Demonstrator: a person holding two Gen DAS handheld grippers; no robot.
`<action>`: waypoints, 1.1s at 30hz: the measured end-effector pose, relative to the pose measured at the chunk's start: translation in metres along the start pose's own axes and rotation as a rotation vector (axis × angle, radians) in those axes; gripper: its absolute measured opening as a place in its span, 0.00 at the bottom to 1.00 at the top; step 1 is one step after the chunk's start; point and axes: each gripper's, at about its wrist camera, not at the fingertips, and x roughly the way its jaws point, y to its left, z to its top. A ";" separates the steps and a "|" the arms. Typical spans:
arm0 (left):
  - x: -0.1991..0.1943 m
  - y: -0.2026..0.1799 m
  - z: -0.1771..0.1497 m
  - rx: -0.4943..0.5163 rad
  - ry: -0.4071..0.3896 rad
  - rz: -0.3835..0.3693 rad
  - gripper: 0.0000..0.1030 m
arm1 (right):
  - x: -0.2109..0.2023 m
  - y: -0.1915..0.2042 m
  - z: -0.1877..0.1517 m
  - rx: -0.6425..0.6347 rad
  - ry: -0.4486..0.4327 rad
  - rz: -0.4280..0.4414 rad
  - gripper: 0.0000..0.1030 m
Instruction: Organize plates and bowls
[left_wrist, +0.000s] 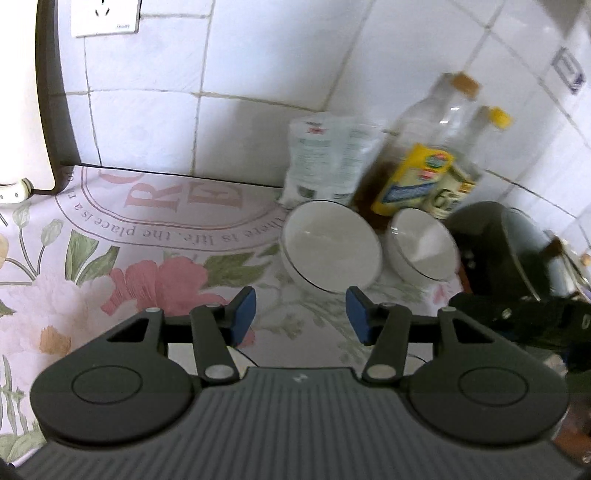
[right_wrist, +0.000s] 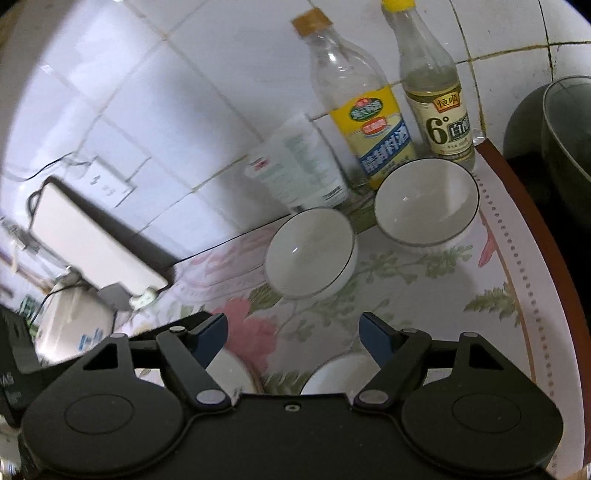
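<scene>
Fingers of the left gripper and right gripper stand apart, holding nothing, above a floral tabletop where 2 white bowls sit side by side before 2 bottles.

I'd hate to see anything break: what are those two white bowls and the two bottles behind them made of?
The two white bowls look like glazed ceramic: glossy, with bright glints and thin dark rims. The yellow-labelled bottle looks like clear thin plastic. The vinegar bottle is clear too; glass or plastic, I cannot tell.
</scene>
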 end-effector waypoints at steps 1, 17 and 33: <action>0.008 0.001 0.003 -0.004 0.004 0.005 0.51 | 0.008 -0.002 0.005 0.010 0.006 -0.008 0.80; 0.099 -0.008 0.021 0.040 0.080 0.101 0.40 | 0.107 -0.014 0.042 0.046 0.089 -0.186 0.65; 0.115 -0.002 0.019 -0.071 0.148 0.074 0.12 | 0.144 -0.021 0.035 0.088 0.098 -0.220 0.17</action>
